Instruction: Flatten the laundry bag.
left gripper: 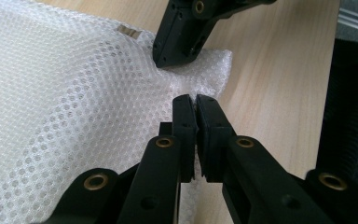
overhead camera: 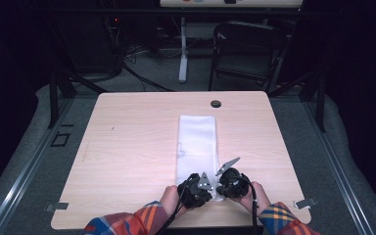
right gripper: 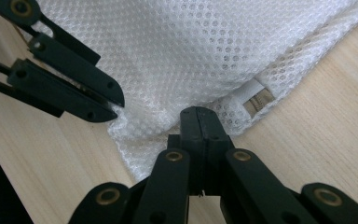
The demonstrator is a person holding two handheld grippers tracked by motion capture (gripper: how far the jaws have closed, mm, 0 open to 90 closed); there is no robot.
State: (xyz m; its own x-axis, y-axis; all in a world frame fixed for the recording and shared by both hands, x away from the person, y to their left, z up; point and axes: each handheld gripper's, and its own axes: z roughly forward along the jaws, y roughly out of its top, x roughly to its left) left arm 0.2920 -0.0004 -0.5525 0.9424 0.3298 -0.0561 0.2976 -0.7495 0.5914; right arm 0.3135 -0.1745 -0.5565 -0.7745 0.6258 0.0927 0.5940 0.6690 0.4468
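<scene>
Both the left gripper (left gripper: 196,100) and the right gripper (right gripper: 199,112) pinched the white mesh cloth (overhead camera: 196,142) at its near edge just ahead of them, and the thin weave risked slipping free if pulled unevenly.

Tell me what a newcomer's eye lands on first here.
A white mesh cloth, folded into a long strip, lies mid-table on the pale wooden table. At its near end, both tools meet: the left hand-held gripper and right hand-held gripper are each shut on the cloth's edge, close together.

Left gripper (overhead camera: 196,188) jaws pressed together, tips down; right gripper (overhead camera: 231,182) likewise, close alongside
</scene>
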